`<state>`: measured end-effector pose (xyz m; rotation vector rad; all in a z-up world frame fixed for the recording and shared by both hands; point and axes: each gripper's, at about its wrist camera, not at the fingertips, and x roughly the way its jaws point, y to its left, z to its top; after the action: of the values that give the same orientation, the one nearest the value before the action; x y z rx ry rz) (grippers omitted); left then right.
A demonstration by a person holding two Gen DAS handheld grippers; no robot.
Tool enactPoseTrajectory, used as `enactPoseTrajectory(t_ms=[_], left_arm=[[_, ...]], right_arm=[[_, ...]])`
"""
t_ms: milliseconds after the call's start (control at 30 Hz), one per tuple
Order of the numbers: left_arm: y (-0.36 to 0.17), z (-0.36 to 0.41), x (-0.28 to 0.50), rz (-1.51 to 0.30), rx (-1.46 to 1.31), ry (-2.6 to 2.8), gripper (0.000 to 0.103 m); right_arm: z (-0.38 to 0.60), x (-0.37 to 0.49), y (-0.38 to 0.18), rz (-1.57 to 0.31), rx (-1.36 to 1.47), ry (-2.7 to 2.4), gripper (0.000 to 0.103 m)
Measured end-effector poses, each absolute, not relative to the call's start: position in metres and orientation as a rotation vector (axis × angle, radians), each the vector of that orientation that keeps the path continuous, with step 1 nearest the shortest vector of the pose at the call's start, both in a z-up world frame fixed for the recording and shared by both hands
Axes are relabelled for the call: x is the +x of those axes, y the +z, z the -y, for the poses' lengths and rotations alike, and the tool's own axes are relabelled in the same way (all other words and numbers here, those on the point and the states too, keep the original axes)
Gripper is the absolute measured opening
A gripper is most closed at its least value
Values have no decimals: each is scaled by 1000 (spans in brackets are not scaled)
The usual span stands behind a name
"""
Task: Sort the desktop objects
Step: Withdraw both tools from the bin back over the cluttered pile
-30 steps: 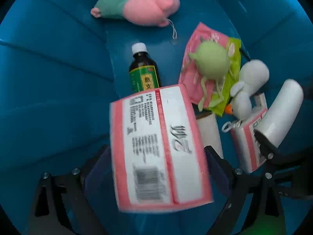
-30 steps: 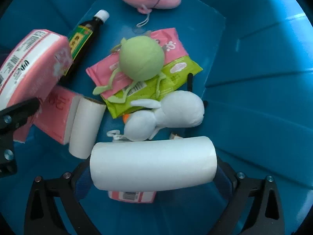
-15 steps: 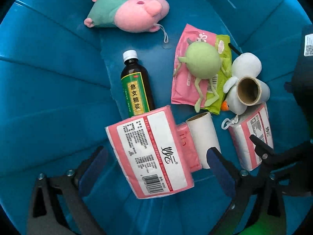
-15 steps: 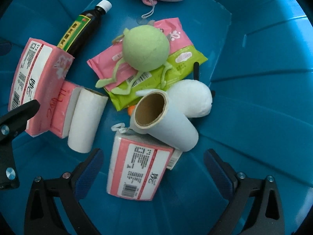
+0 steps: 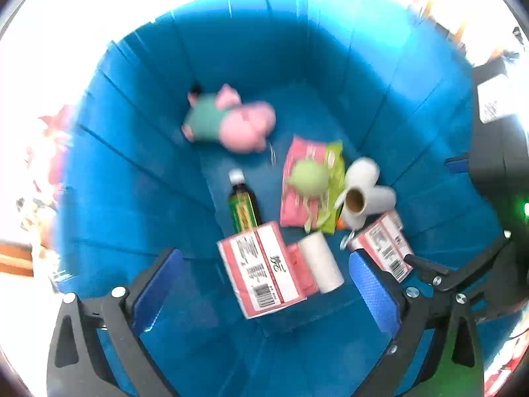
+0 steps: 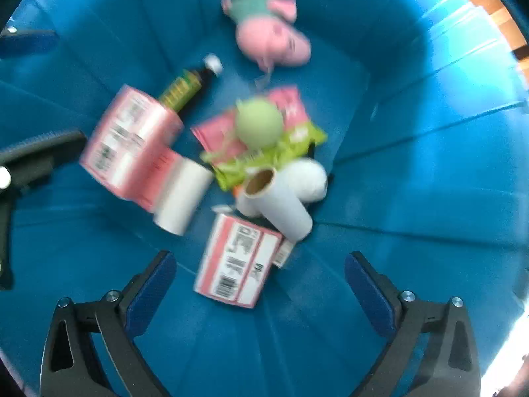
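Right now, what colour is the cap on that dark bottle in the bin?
White. The bottle cap shows best in the left wrist view.

L gripper [image 5: 264,284] points steeply down, jaws spread wide, just been opening, nothing btwn the blue pads [image 5: 155,284]. R gripper [image 6: 258,284] points straight down, jaws also wide apart, nothing btwn its pads [image 6: 370,294]. Both views blurred.

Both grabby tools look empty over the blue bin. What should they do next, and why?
Probably lift clear of the blue bin and go for another desk item. Both the left tool and right tool stand open with nothing between the pads, while the pink tissue pack and paper roll already lie inside.
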<state>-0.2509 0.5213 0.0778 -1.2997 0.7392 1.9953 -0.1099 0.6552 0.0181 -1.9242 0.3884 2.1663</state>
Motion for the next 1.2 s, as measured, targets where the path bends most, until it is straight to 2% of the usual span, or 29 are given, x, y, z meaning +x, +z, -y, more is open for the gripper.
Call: enactPoseTrajectory(t_ms=[233, 433, 633, 733, 933, 1200], left_arm=[[154, -458, -194, -562, -926, 2189, 102], [170, -396, -164, -427, -767, 2371, 102], [171, -312, -156, -366, -757, 2602, 102], [164, -256, -160, -306, -805, 2691, 102], [140, -138, -172, -151, -925, 2822, 102], [72, -11, -195, -121, -1143, 2802, 102]], right_arm=[[-625, -82, 77, -407, -1612, 2374, 103], [-590, -65, 112, -379, -1357, 2492, 103], [-535, -73, 145, -310, -1030, 2634, 103], [-498, -90, 157, -309, -905, 2754, 103], [-429, -139, 158, -327, -839, 2901, 103], [-315, -207, 145, -284, -756, 2887, 103]])
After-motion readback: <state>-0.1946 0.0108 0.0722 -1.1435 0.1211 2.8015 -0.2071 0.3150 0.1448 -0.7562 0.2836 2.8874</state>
